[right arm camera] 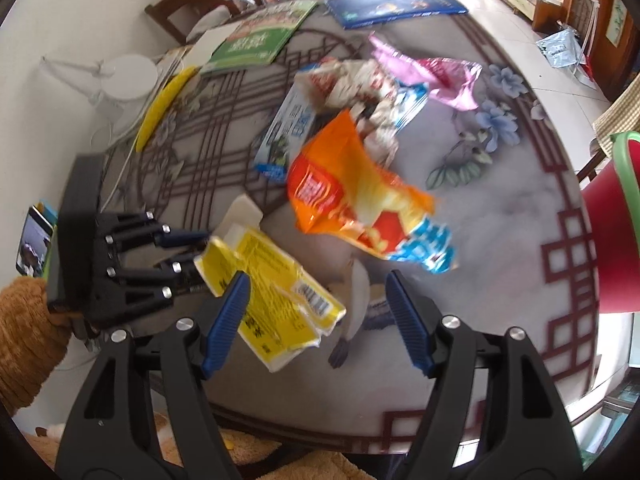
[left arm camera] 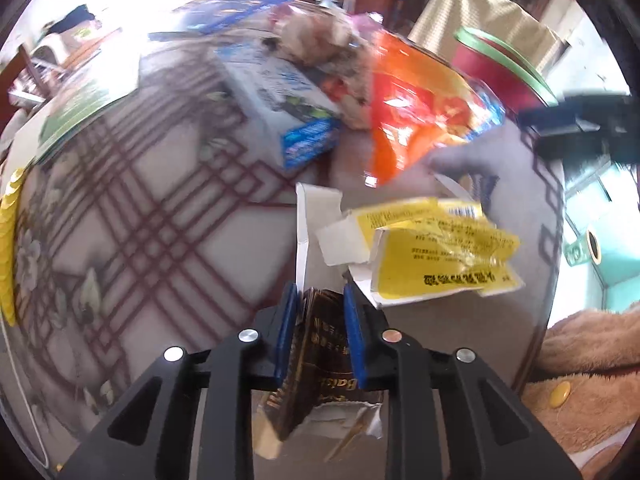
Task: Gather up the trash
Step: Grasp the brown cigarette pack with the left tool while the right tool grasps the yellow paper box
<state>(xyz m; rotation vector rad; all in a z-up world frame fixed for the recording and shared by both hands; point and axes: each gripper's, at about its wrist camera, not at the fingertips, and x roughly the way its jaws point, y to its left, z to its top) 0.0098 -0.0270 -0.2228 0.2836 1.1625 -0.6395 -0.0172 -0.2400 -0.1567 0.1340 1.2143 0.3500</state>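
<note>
My left gripper [left arm camera: 320, 300] is shut on a dark brown packet [left arm camera: 316, 344] with gold lettering, just above the patterned table [right arm camera: 500, 208]. Right beyond it lies a flattened yellow box [left arm camera: 432, 252]. In the right wrist view the same yellow box [right arm camera: 272, 280] lies partly between the fingers of my right gripper [right arm camera: 317, 280], which is open and not pressing on it. The left gripper [right arm camera: 198, 250] shows at that box's left end. An orange snack bag [right arm camera: 352, 196], a blue-white carton [right arm camera: 288, 128], a pink wrapper [right arm camera: 436, 76] and crumpled wrappers [right arm camera: 360, 84] lie further back.
A red bin with a green rim [right arm camera: 612, 232] stands off the table's right edge. A green booklet [right arm camera: 260, 36], a blue booklet [right arm camera: 396, 0] and a yellow strip [right arm camera: 160, 108] lie at the far side. A brown fuzzy sleeve [right arm camera: 28, 340] is at the left.
</note>
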